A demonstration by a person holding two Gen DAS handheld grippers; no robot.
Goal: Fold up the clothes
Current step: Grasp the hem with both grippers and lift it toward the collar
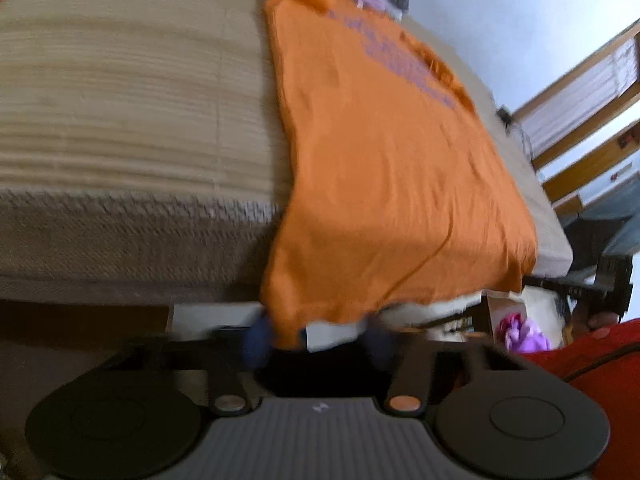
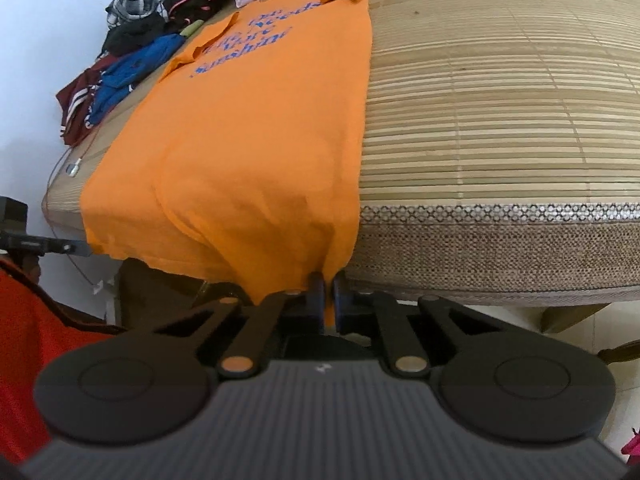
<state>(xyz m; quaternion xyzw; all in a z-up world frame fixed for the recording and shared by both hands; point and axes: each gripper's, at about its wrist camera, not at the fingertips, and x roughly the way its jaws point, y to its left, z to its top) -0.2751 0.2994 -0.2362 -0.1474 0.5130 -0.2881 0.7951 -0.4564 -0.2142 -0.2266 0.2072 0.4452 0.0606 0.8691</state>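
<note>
Right wrist view: we see the right gripper [image 2: 325, 280] with its fingers pressed together on the hem of the orange T-shirt [image 2: 256, 128], at the near edge of the bed [image 2: 500, 240].
Left wrist view: blurred, so we hedge here; the left gripper [image 1: 280, 336] looks to pinch the hem's other corner, which hangs just past that same bed edge, and we judge its fingers drawn together on cloth.
Shirt's place: spread lengthwise on the bamboo mat [image 2: 500, 100], collar at the far side of the bed, hem draped over the near edge.
Risk, thin bite: each grip seems to hold only a sliver of hem; if we lift fast, the cloth could slip out and drop below the bed edge.
Risk, uneven lift: should one hand rise ahead of the other, the fold line would skew and the body would wrinkle.
Risk, drag: pulling along the mat rather than up may bunch the sleeves near the far side.
Risk, neighbours: the pile of clothes [image 2: 132, 40] at the bed's far corner lies near the collar; a long fold could land on it.
</note>
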